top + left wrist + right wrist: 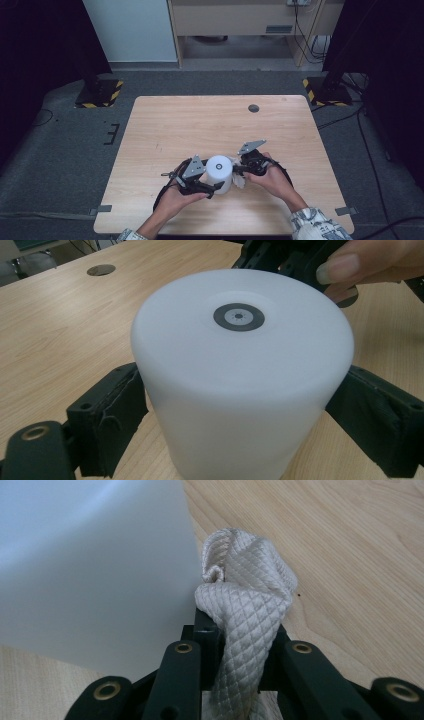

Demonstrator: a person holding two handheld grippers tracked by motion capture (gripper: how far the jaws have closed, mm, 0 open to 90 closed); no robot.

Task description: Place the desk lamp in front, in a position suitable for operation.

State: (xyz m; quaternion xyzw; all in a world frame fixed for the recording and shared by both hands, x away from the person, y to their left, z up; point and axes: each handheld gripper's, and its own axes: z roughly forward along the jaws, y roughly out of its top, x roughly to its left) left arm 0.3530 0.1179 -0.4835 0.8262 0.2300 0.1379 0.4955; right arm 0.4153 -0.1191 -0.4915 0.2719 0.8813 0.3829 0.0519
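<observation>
A white cylinder (219, 172) with a small dark ring on its top stands on the wooden table (200, 120), near the front middle. In the left gripper view the cylinder (240, 375) sits between both black padded jaws, which press on its sides; my left gripper (216, 188) is shut on it. My right gripper (239, 170) is just right of the cylinder and shut on a bunched white quilted cloth (247, 610), which rests against the cylinder's wall (90, 570). The cloth (239, 180) hangs beside the cylinder's base.
A round dark grommet (253, 108) sits in the tabletop at the back right. Grey carpet surrounds the table, with two black stand bases marked in yellow and black (97, 93) (325, 90) behind it. Cables lie on the floor at the right.
</observation>
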